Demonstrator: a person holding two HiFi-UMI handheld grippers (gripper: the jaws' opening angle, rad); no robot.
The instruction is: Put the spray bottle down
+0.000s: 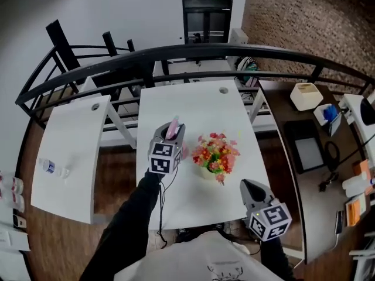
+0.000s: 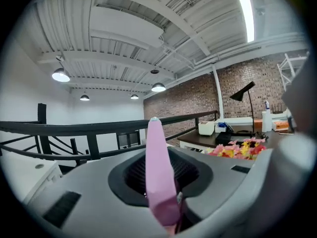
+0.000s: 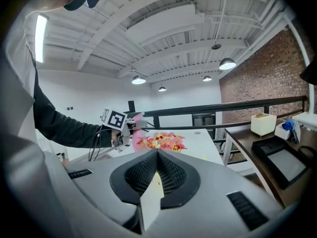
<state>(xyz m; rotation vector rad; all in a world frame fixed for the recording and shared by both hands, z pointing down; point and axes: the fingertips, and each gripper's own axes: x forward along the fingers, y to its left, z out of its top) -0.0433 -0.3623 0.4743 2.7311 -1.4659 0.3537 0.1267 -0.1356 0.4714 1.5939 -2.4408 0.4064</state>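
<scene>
Spray bottle, the pink one, sits clamped in your left gripper. The left gripper view shows its pink body standing up between the jaws, which have closed partway onto it. In the head view it is over the white table, at about 9 o'clock from the pot of flowers and just beside them. From the right gripper view the bottle's lower part hangs beside the blooms (whether its base touches the tabletop cannot be told).

Your left arm comes in from 7 o'clock in the head view. The dark sleeve stretches out over the table's near edge, and the gripper points toward 12 o'clock, close to level with its nose slightly down. Its marker cube faces up toward you.

Your right gripper is at about 5 o'clock from the flowers, well apart from the bottle, over the table's near right corner. It points toward 11 o'clock and tips down a little. Its jaws are together with nothing between them, which the right gripper view shows as one pale wedge closed to a point. Its own marker cube sits close to your body.
</scene>
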